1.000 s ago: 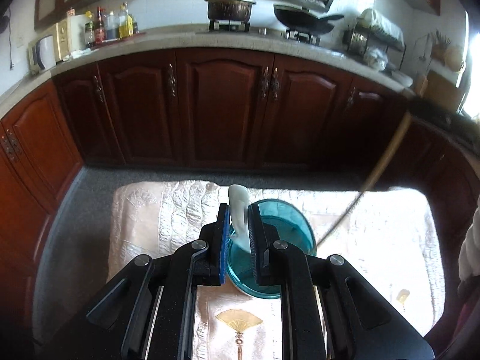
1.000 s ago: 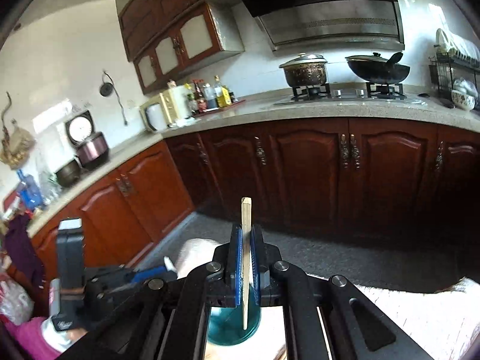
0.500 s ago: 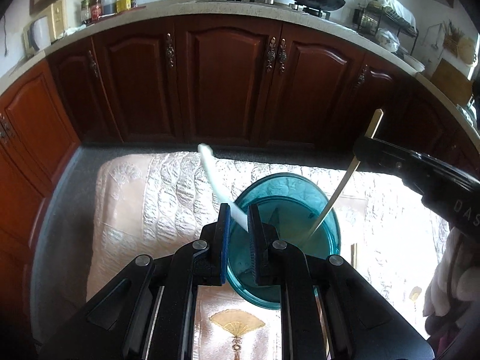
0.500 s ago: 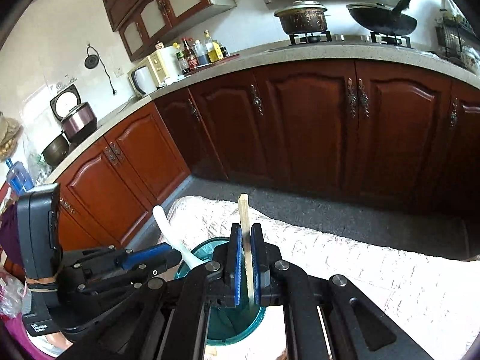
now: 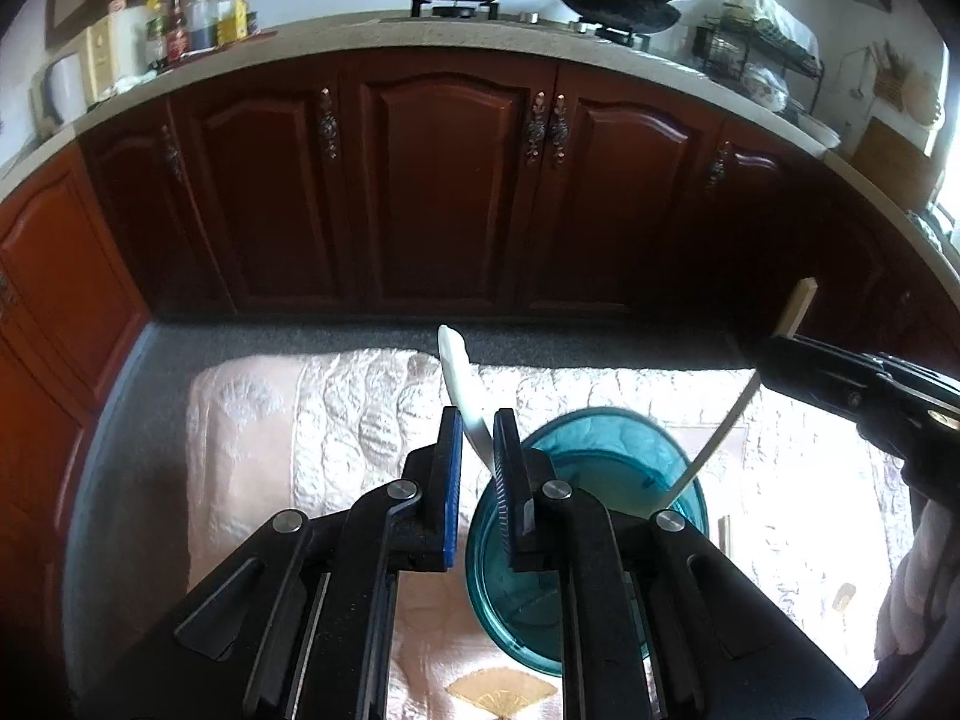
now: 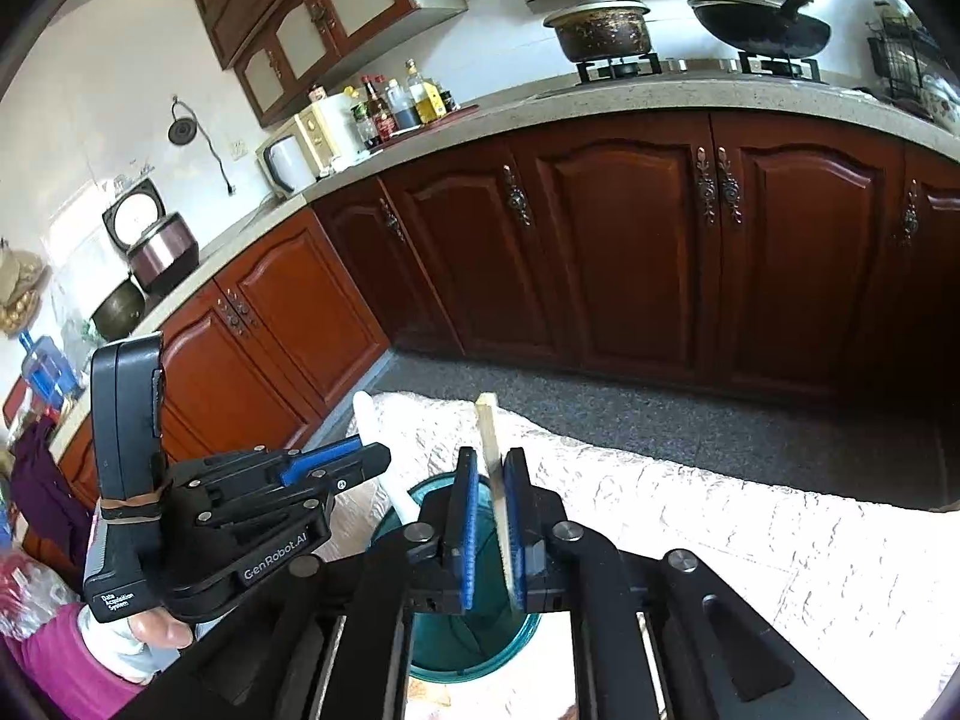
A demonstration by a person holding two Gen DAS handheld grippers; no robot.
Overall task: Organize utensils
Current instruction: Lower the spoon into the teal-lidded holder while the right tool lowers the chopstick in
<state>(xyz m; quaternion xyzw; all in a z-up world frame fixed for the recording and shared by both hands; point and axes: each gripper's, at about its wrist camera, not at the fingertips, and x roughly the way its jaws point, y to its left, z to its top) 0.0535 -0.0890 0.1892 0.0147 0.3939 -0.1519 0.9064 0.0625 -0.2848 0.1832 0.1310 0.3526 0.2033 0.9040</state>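
Both tools slack — spoon and chopstick lean over cup rim.

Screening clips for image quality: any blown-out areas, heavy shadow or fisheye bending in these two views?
Left wrist view: the tablecloth right of the teal cup is blown out to white; corners vignette dark; the countertop edge bows strongly. Right wrist view: exposure is more even, the cabinets at right fall into deep shadow, black vignette rims the frame, and the counter curves likewise. Both look sharp.
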